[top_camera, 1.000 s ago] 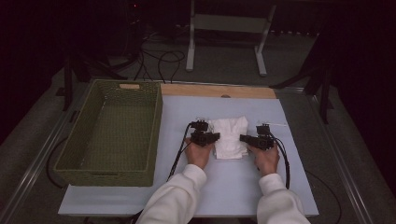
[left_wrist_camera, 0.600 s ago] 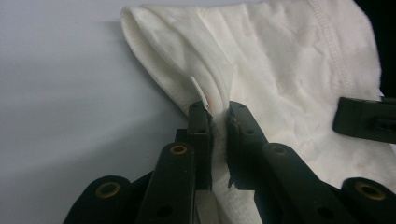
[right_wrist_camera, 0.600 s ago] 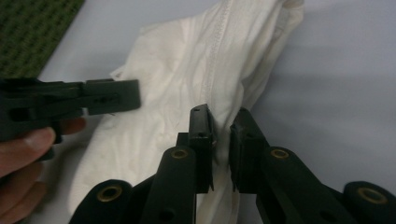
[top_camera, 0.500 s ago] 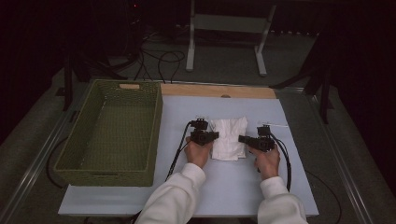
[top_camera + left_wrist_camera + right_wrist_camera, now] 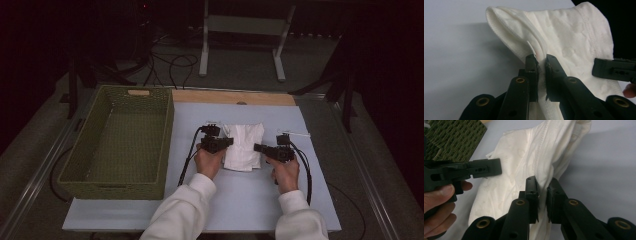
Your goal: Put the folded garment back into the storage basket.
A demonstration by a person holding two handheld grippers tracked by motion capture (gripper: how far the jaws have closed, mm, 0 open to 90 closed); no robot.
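Observation:
A folded white cloth (image 5: 245, 147) lies on the pale blue mat (image 5: 240, 200) between the two hands. My left gripper (image 5: 227, 142) reaches in from the cloth's left side and is shut on its left edge; the left gripper view shows the jaws (image 5: 541, 58) pinching a hemmed fold of the cloth (image 5: 569, 37). From the right, my right gripper (image 5: 257, 148) is shut on the opposite edge, with the cloth (image 5: 529, 155) bunched between its jaws (image 5: 544, 182). Each gripper view also shows the other gripper (image 5: 614, 70) (image 5: 484, 168) across the cloth.
A green woven basket (image 5: 167, 145) stands on the left of the mat, and a corner of the basket (image 5: 454, 135) appears in the right gripper view. A wooden strip (image 5: 235, 96) runs along the mat's far edge. Cables trail back from both grippers.

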